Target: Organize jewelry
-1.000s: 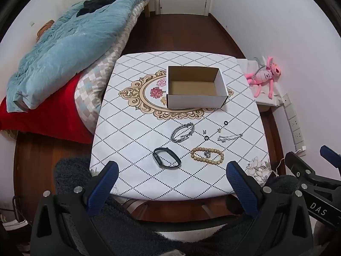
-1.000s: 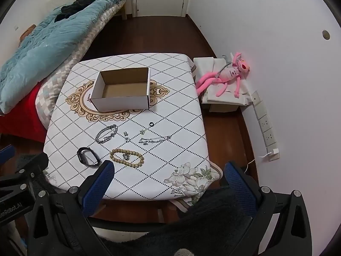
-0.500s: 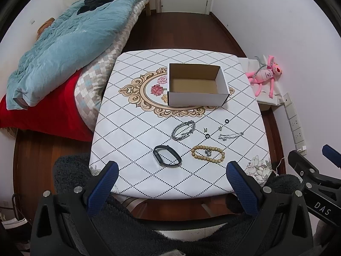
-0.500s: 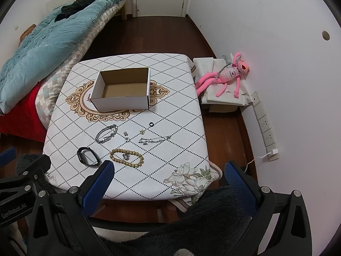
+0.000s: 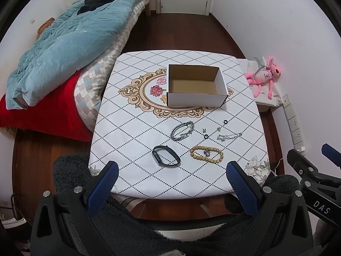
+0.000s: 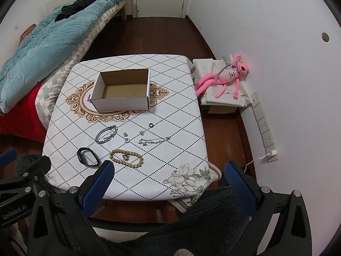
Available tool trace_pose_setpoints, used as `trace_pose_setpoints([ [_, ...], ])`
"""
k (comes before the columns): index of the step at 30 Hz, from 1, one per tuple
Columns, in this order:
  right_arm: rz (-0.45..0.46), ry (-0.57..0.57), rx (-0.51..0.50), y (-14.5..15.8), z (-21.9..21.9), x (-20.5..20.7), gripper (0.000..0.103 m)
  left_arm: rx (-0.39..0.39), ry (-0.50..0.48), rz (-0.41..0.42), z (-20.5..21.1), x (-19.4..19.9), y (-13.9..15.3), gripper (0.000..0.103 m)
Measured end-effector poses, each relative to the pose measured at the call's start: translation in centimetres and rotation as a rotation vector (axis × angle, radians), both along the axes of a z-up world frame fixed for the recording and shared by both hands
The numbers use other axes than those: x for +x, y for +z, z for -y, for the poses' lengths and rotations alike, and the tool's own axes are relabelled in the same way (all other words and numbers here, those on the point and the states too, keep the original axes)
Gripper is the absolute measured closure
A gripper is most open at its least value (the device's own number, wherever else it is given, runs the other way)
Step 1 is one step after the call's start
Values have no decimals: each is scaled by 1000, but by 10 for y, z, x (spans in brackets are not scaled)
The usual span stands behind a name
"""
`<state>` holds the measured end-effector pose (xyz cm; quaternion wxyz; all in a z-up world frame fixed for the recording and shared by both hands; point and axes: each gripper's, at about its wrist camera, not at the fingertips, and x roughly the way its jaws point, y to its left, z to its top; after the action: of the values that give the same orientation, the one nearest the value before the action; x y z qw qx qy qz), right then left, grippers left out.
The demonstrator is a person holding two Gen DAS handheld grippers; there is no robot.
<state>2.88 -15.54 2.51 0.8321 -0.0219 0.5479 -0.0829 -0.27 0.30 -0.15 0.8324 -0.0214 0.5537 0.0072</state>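
1 box (image 5: 196, 98), 3 bracelets (image 5: 182, 130), 2 black rings (image 5: 225, 121), 1 chain (image 5: 229, 136)

Left hand-held gripper (image 5: 170, 170) has lifted slightly, table (image 5: 132, 98) now lower in view

Both wrist views look forward and steeply down from above the near edge of the table (image 5: 149, 183), well back from it. The left view sits nearer the bed (image 5: 64, 42); the right view is offset toward the wall. Both share the whole table (image 6: 149, 183) and box (image 6: 121, 104).
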Motion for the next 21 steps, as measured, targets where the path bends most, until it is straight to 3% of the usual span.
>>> trace_pose_setpoints([
  [21, 20, 0, -8, 12, 3, -1, 0, -5, 2, 14, 0, -2, 7, 0],
])
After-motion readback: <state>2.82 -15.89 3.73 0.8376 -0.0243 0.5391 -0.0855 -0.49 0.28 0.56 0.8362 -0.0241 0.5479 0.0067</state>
